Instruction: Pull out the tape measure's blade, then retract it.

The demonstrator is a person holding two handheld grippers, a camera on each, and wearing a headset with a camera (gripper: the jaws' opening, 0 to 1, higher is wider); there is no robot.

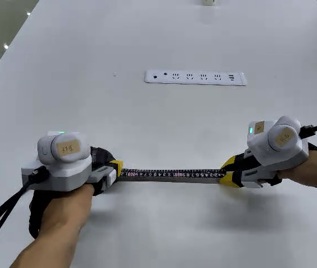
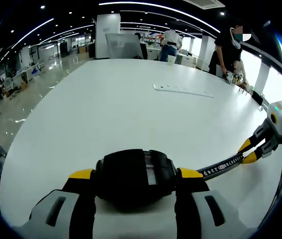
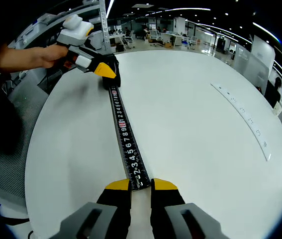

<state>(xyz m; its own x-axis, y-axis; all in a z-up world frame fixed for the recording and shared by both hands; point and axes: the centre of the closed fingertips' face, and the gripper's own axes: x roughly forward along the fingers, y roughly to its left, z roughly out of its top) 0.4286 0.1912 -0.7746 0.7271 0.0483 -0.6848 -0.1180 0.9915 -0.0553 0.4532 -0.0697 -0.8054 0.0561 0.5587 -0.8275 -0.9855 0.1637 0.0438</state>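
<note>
Taut blade (image 3: 126, 139): left gripper (image 1: 112, 172) clamps the tape measure case (image 2: 136, 174), right gripper (image 3: 141, 185) pinches the tip; a slip could whip it back.

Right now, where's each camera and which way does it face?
Head view: headset, facing down at the table; left hand on left gripper, right hand on right gripper.
Left gripper view: on that gripper, facing the right gripper over its clamped tape case.
Right gripper view: on that gripper, facing back along the blade to the left hand.
Shared: blade, power strip.
</note>
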